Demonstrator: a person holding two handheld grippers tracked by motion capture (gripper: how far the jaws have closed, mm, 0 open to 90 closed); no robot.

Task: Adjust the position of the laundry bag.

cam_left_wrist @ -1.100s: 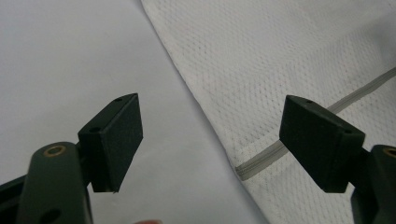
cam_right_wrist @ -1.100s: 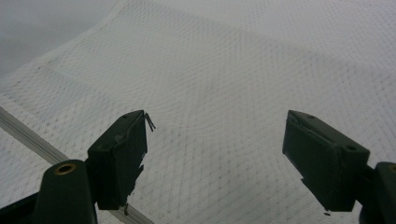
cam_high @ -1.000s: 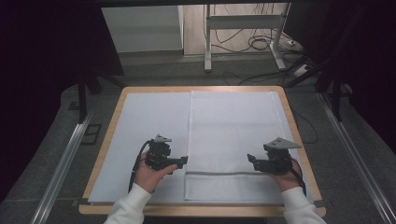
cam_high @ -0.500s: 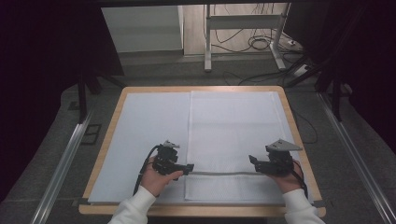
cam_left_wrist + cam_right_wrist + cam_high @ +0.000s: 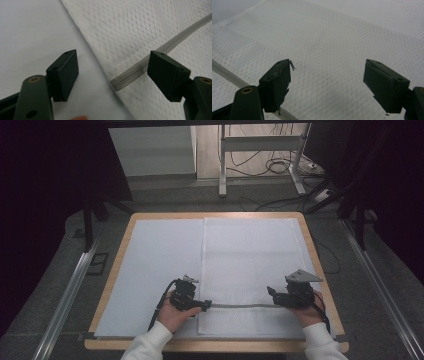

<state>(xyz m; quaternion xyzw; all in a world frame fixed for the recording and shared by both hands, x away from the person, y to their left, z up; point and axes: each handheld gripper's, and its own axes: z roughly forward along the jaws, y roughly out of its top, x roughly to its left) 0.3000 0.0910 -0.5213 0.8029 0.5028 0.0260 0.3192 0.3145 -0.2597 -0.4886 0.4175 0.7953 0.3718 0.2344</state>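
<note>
Jaws of the left gripper (image 5: 113, 75) stand wide apart, released, straddling the left end of the grey zipper (image 5: 140, 68) where it meets the edge of the white quilted cover (image 5: 150, 30) lying on the counter (image 5: 120, 245). The right gripper (image 5: 327, 80) is released too, above the cover with the zipper just left of its near jaw. Best lower each squarely onto the zipper line and pinch fabric and seam together before lifting.
</note>
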